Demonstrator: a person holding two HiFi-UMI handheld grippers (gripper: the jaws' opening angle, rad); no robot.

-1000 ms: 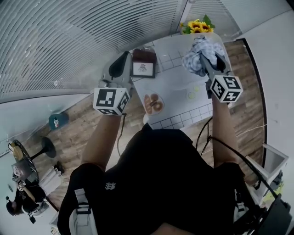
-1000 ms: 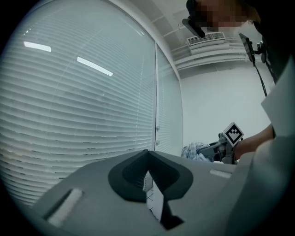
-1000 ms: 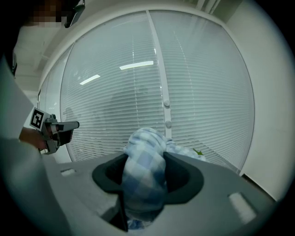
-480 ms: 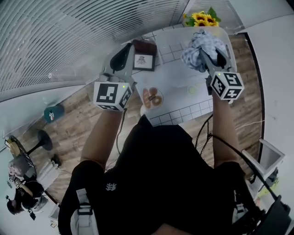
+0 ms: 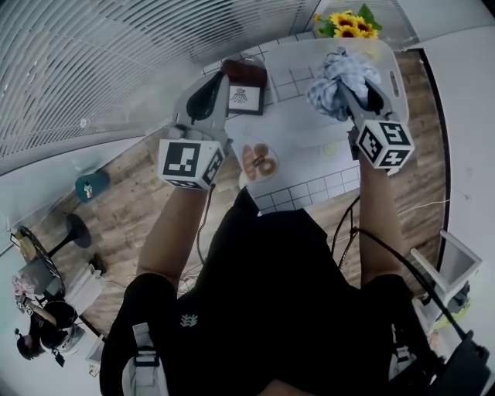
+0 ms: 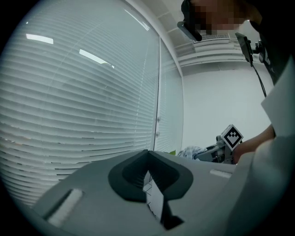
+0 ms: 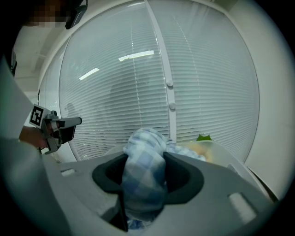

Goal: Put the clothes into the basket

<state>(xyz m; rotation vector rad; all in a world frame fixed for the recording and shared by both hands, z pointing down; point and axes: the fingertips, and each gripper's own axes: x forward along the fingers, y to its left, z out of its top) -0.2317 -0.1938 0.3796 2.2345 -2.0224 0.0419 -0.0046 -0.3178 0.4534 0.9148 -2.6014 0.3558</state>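
Two grippers are raised. The right gripper (image 7: 146,182), at 1 o'clock in the head view, clamps a blue checked cloth (image 7: 144,154) that overlaps the pale basket (image 5: 393,71). At 11 o'clock, the left gripper (image 6: 148,154) is closed and empty. Sunflowers (image 5: 346,18) stand at 12.

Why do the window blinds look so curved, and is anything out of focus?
Head view: the wide lens bows the blinds into arcs. Left gripper view: dark round border, near jaws soft. Right gripper view: the checked cloth between the jaws is blurred by closeness; bright lamp streaks reflect on the blinds.
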